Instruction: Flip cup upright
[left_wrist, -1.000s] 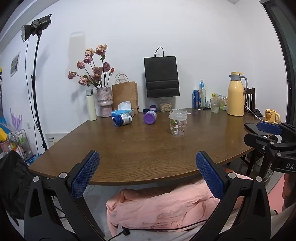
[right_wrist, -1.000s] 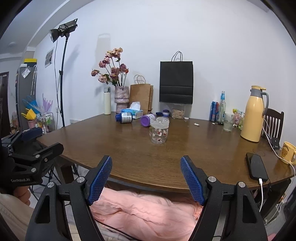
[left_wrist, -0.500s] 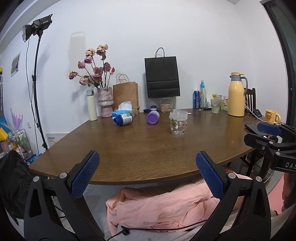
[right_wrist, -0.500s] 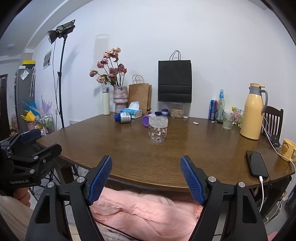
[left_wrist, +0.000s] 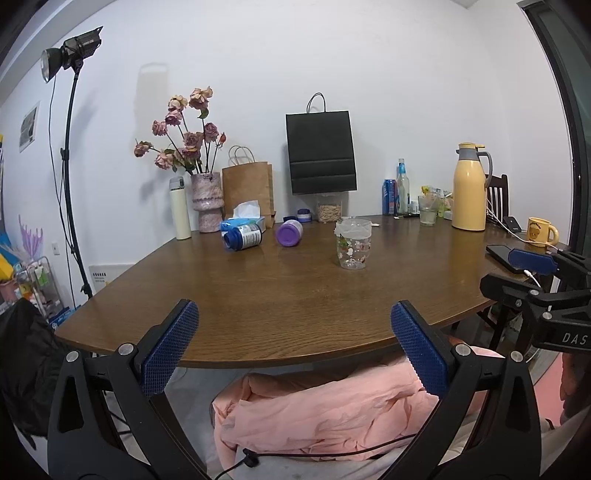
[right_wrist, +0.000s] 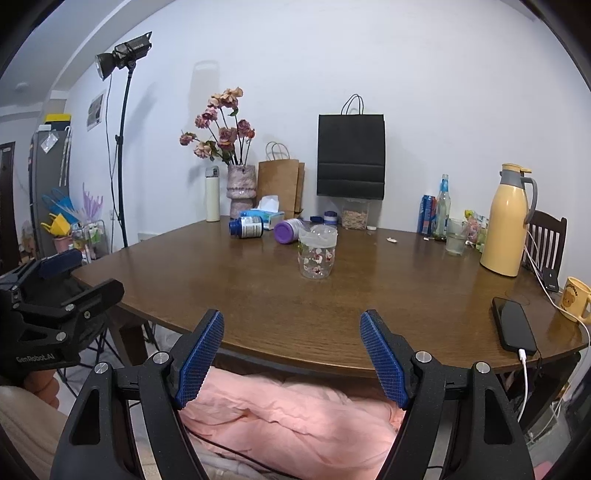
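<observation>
Standing on the table (left_wrist: 280, 295), one clear cup (left_wrist: 353, 243) (floral print), two toppled bottles (left_wrist: 242, 237), both grippers' (left_wrist: 291, 339) jaws released.

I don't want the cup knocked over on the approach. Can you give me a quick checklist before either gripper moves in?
1. Left gripper open, holding nothing: ok.
2. Right gripper open, holding nothing: ok.
3. Bare table between grippers and cup: ok.
4. Purple bottle lies close behind the cup; touching or apart: cannot tell.
5. Which end of the cup is up: cannot tell.
6. Phone off to the side of the path: ok.
</observation>
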